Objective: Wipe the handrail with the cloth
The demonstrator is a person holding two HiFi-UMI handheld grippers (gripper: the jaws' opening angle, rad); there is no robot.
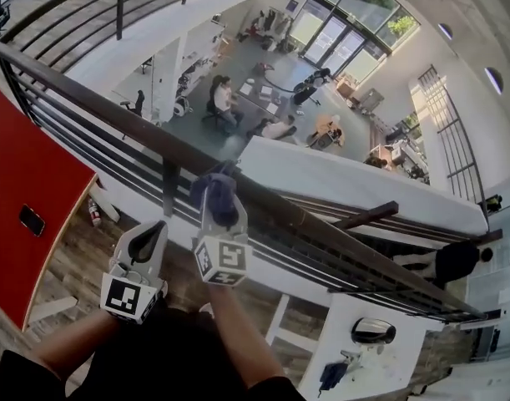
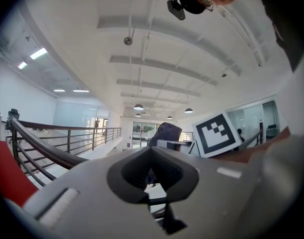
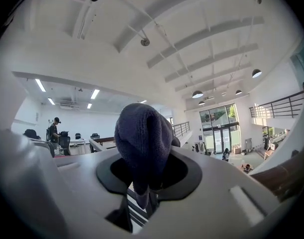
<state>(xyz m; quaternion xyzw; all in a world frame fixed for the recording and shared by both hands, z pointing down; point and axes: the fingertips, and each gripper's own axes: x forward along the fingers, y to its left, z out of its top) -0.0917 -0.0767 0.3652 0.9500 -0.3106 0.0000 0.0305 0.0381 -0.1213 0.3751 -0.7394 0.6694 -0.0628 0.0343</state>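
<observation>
both forearms reach forward; left gripper (image 1: 151, 230) closed and empty, right gripper (image 1: 222, 217) clamped on the cloth (image 1: 218, 192).

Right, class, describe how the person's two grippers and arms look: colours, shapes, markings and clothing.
The left gripper and right gripper match: pale grey, wedge-shaped tongs with a dark-lined hollow where the two halves meet. Each carries a white cube printed with black square markers. No cables show. The person wears black short sleeves.

Head view looks steeply down; both gripper views tilt up; all share the cloth (image 1: 219, 197).
</observation>
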